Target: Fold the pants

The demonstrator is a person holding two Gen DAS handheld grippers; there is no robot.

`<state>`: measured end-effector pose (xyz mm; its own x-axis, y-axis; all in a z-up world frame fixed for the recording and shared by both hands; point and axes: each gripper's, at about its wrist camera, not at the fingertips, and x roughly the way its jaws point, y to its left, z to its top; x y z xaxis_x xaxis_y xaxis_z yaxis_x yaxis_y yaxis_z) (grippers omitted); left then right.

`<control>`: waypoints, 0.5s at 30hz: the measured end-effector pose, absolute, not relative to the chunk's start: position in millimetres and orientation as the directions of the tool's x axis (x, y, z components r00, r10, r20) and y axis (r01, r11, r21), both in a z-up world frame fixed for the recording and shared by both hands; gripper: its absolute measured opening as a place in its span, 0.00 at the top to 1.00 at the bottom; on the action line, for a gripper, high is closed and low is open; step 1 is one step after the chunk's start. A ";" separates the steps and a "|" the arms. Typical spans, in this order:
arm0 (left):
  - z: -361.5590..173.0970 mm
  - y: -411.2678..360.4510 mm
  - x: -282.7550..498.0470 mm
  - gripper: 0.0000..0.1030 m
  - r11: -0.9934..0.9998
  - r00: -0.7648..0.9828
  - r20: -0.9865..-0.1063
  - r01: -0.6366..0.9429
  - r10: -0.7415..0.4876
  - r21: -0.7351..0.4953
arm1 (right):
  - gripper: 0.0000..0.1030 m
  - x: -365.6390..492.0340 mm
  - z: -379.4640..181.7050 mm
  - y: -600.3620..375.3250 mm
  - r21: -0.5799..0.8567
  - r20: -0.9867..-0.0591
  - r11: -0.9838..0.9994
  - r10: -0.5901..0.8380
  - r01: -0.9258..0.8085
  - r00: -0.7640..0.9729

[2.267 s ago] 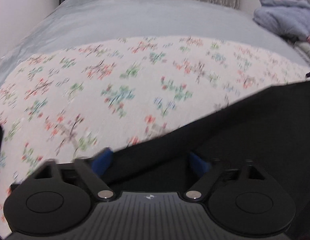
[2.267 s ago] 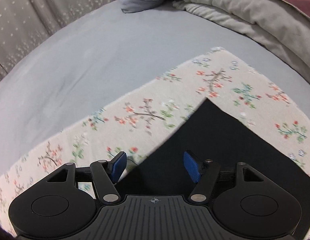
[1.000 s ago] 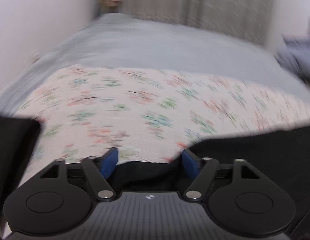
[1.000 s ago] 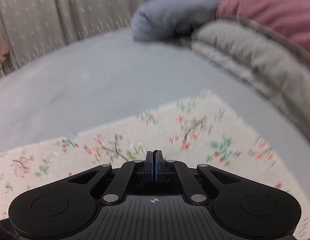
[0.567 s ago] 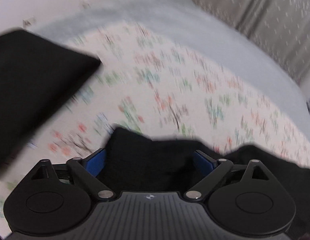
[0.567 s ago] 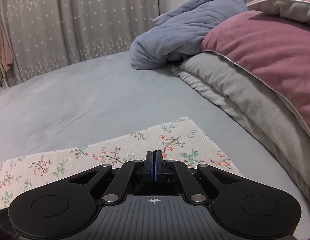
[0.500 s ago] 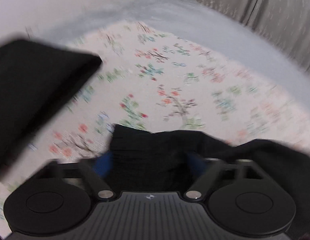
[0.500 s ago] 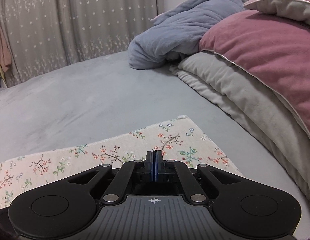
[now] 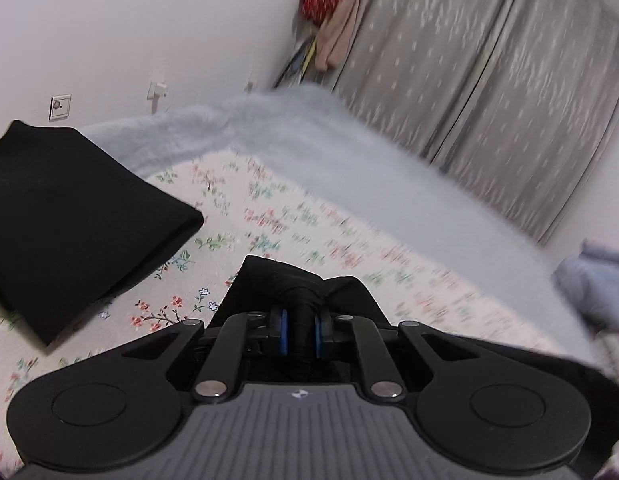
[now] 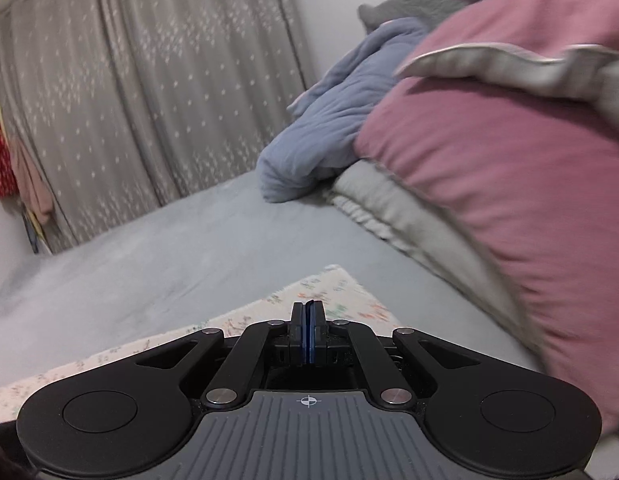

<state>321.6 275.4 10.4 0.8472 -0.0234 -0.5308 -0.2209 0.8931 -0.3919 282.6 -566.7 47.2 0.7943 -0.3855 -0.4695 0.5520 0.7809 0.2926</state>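
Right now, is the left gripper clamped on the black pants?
Yes, the left gripper pinches a bunch of the black pants between its blue pads.

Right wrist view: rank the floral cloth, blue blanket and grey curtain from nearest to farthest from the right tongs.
1. floral cloth, on the bed just past the shut right tongs.
2. blue blanket, heaped upper right beside the pink pillow.
3. grey curtain, far behind, left.

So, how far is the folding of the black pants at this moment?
Partly done, it seems. One section of the black pants lies flat and doubled on the floral cloth. The left gripper has just closed on a bunched part of them. The right gripper is shut with nothing visible between its pads. The final fold and smoothing remain.
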 end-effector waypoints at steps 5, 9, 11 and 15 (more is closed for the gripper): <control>25.5 282.8 267.4 1.00 0.855 0.877 -0.475 -0.191 -0.072 -0.481 | 1.00 179.8 50.9 -565.6 0.322 -0.469 0.744 -0.412 0.586 0.781; 20.1 283.4 229.3 1.00 0.851 0.881 -0.466 -0.182 -0.081 -0.492 | 1.00 111.1 33.0 -558.6 0.323 -0.499 0.728 -0.411 0.604 0.763; 8.7 285.6 219.3 1.00 0.846 0.877 -0.473 -0.185 -0.088 -0.500 | 1.00 87.2 15.5 -552.6 0.302 -0.534 0.724 -0.411 0.620 0.739; -18.5 292.1 203.6 1.00 0.835 0.848 -0.516 -0.196 -0.120 -0.515 | 1.00 54.9 -23.7 -543.1 0.264 -0.607 0.712 -0.401 0.651 0.686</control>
<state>203.6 292.1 -18.5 0.8481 -0.1196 -0.5162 -0.1956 0.8347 -0.5147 54.9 -543.1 -23.7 0.6858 -0.4012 -0.6072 0.6505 0.7121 0.2642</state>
